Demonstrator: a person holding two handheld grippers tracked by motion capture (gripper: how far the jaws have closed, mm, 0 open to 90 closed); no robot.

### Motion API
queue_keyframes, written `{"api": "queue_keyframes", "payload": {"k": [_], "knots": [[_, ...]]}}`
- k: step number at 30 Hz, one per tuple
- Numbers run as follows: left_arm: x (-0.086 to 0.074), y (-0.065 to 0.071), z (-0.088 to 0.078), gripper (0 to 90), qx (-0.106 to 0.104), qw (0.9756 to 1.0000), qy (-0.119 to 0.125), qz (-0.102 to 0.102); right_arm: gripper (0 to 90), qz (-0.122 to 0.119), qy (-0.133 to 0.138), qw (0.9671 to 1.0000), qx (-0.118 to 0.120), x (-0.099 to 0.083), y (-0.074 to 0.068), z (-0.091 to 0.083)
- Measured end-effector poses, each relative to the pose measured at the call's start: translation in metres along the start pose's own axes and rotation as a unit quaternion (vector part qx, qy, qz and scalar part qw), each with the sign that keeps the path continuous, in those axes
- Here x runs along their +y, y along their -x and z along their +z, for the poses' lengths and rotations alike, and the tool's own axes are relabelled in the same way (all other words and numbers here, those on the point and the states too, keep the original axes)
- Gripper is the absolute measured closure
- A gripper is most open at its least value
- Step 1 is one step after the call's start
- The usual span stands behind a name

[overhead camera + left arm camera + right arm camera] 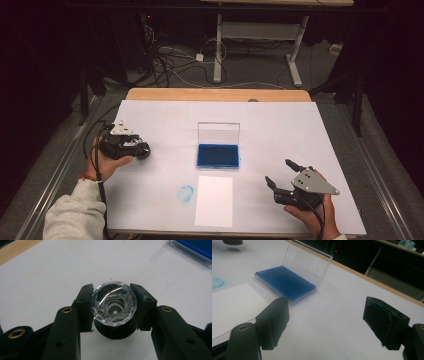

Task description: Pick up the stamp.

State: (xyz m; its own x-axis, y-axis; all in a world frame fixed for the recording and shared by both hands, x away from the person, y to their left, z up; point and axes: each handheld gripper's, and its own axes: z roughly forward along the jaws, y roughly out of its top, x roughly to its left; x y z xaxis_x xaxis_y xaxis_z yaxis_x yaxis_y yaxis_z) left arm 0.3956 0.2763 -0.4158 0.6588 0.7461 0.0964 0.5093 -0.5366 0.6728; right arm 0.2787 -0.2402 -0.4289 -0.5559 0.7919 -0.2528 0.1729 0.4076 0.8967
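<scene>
Blue pad in clear open-lidded case (218, 155)

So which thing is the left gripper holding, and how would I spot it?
Start at the white table top and go to its left edge, left of the open blue ink pad. There the left gripper is shut on a stamp with a faceted clear crystal-like knob on a round black base.

Both grippers are black. The left gripper (142, 150) carries a pale grey three-cornered plate at its 12 o'clock side, and a black cable trails from it toward 6 o'clock over a light grey sleeve (70, 215); a red band circles that wrist. In its own view brass-ringed screw holes dot the arms. The right gripper (281, 172) bears a larger grey plate with dark holes; its pads (384, 320) show blue smears.
</scene>
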Motion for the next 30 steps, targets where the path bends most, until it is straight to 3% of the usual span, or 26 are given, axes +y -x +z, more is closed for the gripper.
{"api": "queue_keyframes", "payload": {"k": [3,6,8,9,15,16,18,30], "knots": [[0.002,0.004,0.000,54.9,-0.003,1.0000,0.002,0.006,22.3,0.004,0.018,0.9996,-0.020,0.001,0.002,0.000],[0.005,0.009,0.001,54.9,-0.009,0.9999,0.004,0.014,24.1,0.020,0.032,0.9991,-0.021,0.003,0.004,0.002],[0.007,0.012,0.000,54.9,-0.012,0.9997,0.005,0.019,25.6,0.027,0.026,0.9989,-0.026,0.006,0.006,0.006],[0.008,0.014,-0.001,54.9,-0.015,0.9997,0.009,0.020,26.7,0.032,0.020,0.9991,-0.018,0.009,0.008,0.009],[0.012,0.021,-0.008,54.9,-0.023,0.9991,0.025,0.026,21.7,0.015,0.019,0.9995,-0.022,0.012,0.005,0.010],[0.013,0.023,-0.009,54.9,-0.024,0.9989,0.028,0.027,17.3,0.014,0.017,0.9996,-0.019,0.012,0.006,0.010],[0.016,0.026,-0.010,54.9,-0.028,0.9986,0.032,0.032,16.5,0.014,0.015,0.9997,-0.016,0.012,0.007,0.010],[0.030,0.052,-0.015,54.9,-0.059,0.9951,0.051,0.061,18.6,0.003,0.008,0.9997,0.021,0.011,0.007,0.011]]}}
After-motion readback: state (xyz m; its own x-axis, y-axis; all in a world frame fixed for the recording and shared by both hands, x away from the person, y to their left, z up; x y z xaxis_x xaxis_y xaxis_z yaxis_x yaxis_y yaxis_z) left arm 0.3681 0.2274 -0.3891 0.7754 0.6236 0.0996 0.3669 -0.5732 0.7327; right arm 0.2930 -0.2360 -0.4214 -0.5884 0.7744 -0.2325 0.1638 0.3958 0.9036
